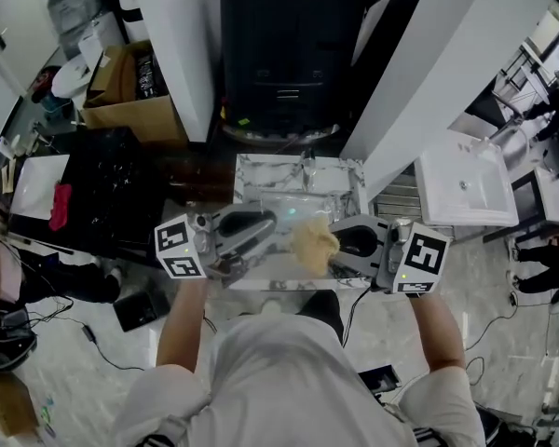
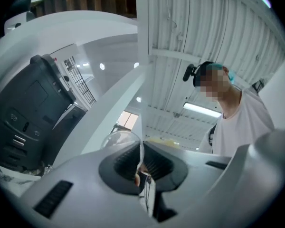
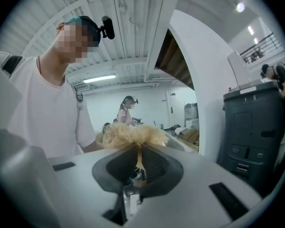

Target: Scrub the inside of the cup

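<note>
Left tongs (image 2: pixel 141 150): pressed together on the thin clear wall of the cup (image 2: pixel 118 139). The wall's edge runs straight down between the pads. In the left gripper view the cup's rounded body bulges out at 10 o'clock of the tips.

Right tongs (image 3: pixel 137 152): pinching the yellowish fibrous scrub pad (image 3: pixel 130 134) by a narrow strand. The fluffy bulk fans out just past the tips at 12 o'clock.

Head view: the person holds both tools in front of the torso, over the near edge of a marble basin (image 1: pixel 252 168), tips pointing at each other. The scrub pad sits between the two tools, at 3 o'clock of the left tongs and just beside their tips. The cup is clear and hard to pick out there; it sits at the left tongs' tips. I can't tell whether the pad touches the cup or is inside it.

Surroundings, from the basin:
- black bin (image 1: pixel 293 35) at 12 o'clock
- cardboard box (image 1: pixel 130 91) at 10 o'clock
- white washbasin (image 1: pixel 466 189) at 3 o'clock
- red cloth (image 1: pixel 61 205) at 9 o'clock, on a dark desk (image 1: pixel 112 194)
</note>
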Tool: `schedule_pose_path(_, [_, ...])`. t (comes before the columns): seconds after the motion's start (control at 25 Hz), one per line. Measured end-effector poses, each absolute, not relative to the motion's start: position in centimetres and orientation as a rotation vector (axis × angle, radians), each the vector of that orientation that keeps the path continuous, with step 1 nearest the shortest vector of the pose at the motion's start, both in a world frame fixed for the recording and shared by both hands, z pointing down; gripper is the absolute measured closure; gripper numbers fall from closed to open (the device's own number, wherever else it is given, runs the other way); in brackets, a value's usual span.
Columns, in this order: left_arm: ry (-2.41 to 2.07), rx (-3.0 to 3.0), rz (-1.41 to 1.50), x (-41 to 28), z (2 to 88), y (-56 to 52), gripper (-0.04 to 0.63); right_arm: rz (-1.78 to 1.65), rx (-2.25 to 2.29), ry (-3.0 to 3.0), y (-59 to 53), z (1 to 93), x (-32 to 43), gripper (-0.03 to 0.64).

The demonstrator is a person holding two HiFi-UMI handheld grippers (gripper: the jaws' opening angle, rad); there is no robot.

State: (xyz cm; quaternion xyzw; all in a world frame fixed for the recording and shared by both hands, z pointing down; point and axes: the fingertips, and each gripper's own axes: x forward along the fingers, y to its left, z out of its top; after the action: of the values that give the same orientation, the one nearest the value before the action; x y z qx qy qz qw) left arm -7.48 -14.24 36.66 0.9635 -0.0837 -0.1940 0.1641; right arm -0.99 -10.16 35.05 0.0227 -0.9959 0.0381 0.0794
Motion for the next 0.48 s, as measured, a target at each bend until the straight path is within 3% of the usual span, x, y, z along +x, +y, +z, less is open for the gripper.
schedule_pose_path(0.24, [-0.095, 2.798, -0.381, -4.6, 38.7, -12.1, 0.571, -0.029, 0.236, -2.933, -14.0, 33.5, 1.2, 0.584])
schedule_pose_path(0.48, [0.018, 2.751, -0.487, -3.8, 37.8, -10.9, 0.571, 0.183, 0.297, -2.938, -18.1, 36.7, 3.0, 0.584])
